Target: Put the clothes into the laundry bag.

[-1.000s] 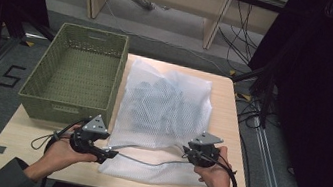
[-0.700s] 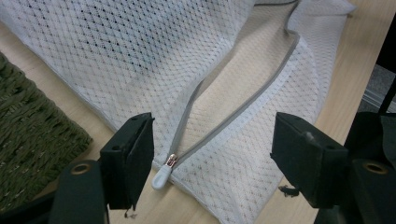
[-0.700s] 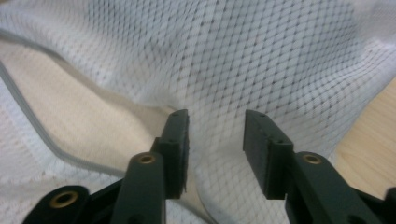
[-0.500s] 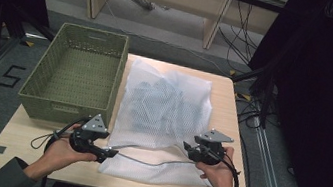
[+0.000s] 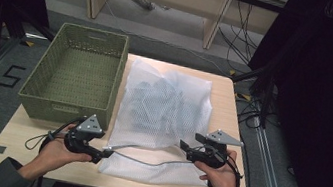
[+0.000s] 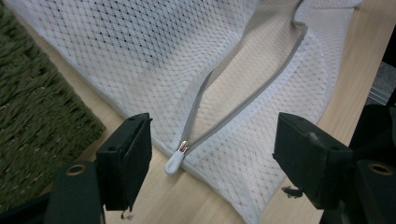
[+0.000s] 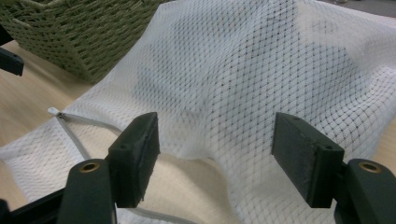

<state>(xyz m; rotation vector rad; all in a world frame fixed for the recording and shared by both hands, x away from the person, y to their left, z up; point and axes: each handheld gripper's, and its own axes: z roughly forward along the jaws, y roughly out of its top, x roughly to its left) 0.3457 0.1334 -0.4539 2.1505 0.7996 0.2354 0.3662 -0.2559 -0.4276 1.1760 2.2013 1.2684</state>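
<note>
Working at the unzipped mouth of a white mesh bag [image 5: 162,108] that lay on the table [image 5: 10,142] just beside a green woven basket [image 5: 77,71].

The bag's near edge gaped along its grey zipper tape [image 6: 252,100]; dark contents showed through the mesh but were too blurred to name. The left gripper [image 6: 212,158] hung with jaws spread around the small white zipper pull [image 6: 173,163], touching nothing. The right gripper [image 7: 215,156] likewise stood wide apart before the upper mesh layer. Probably best was pinching the top layer alone, near the tape, so both layers did not lift together. The basket's inside looked empty, though its near wall hid the near part of its floor.
</note>
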